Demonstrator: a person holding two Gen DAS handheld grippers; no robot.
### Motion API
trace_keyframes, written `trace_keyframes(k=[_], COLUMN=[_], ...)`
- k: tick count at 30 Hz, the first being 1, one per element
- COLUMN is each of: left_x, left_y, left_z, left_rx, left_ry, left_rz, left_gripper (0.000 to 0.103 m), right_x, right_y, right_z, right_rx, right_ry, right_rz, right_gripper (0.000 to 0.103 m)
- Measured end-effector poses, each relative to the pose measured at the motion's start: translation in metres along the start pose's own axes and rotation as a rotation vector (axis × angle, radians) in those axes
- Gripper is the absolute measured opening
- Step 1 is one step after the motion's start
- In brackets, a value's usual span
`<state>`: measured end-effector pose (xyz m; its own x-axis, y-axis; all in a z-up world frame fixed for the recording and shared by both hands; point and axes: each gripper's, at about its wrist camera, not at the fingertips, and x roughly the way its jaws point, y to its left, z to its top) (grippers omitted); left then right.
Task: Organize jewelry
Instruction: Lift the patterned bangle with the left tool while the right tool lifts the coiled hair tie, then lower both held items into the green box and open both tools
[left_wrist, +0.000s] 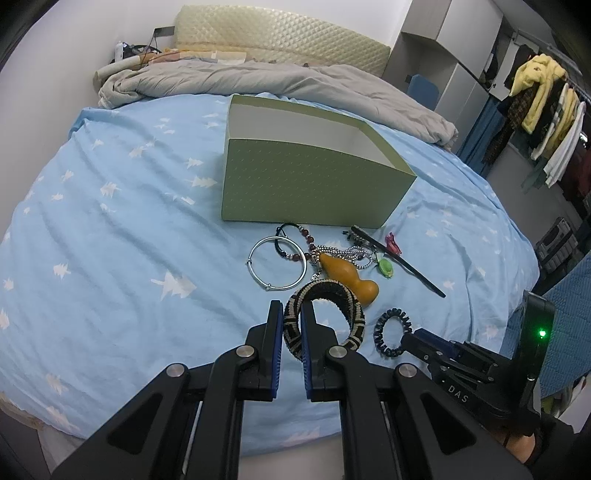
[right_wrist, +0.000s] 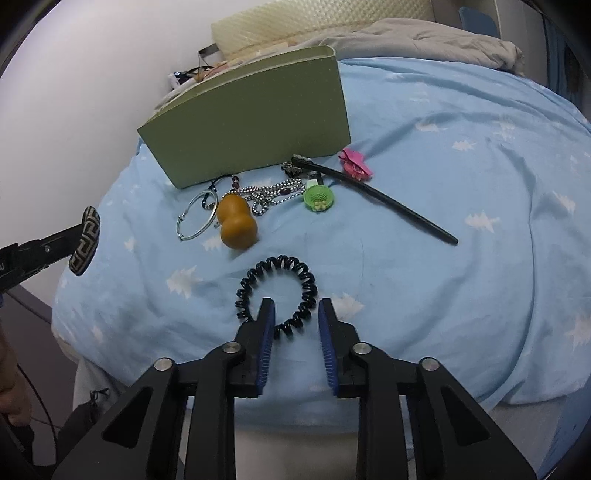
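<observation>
Left gripper (left_wrist: 291, 308) clamped on woven bangle (left_wrist: 343, 295), lifted off the sheet. Right gripper (right_wrist: 296, 306) jaws apart, straddling black coil hair tie (right_wrist: 277, 288) on blue sheet (right_wrist: 443, 258), pads not pressing. Green box (left_wrist: 314, 177) beyond, upright.

Dim, even light; dark fisheye corners.

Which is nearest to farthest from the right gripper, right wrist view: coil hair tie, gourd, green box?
From the right gripper:
1. Coil hair tie, between the fingers.
2. Gourd, beyond it, left.
3. Green box, at the back.
</observation>
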<state>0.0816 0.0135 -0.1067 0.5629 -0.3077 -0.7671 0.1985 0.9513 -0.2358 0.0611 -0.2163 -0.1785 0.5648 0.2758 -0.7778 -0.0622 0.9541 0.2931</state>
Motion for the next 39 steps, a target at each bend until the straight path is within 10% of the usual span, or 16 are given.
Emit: trace_keyframes(k=[20, 39], left_x=[-0.011, -0.031], left_y=[-0.002, -0.026], left_z=[0.004, 0.068], left_rx=[0.009, 0.073], left_ry=[-0.025, -0.098], left_rz=[-0.010, -0.018], left_gripper=[0.008, 0.008], right_x=[-0.015, -0.089], right_y=[0.011, 0.034], right_z=[0.005, 0.104], right_rx=[-0.037, -0.069], right_ry=[-0.032, -0.175], right_rz=[-0.062, -0.051], right_gripper=[0.007, 0.007])
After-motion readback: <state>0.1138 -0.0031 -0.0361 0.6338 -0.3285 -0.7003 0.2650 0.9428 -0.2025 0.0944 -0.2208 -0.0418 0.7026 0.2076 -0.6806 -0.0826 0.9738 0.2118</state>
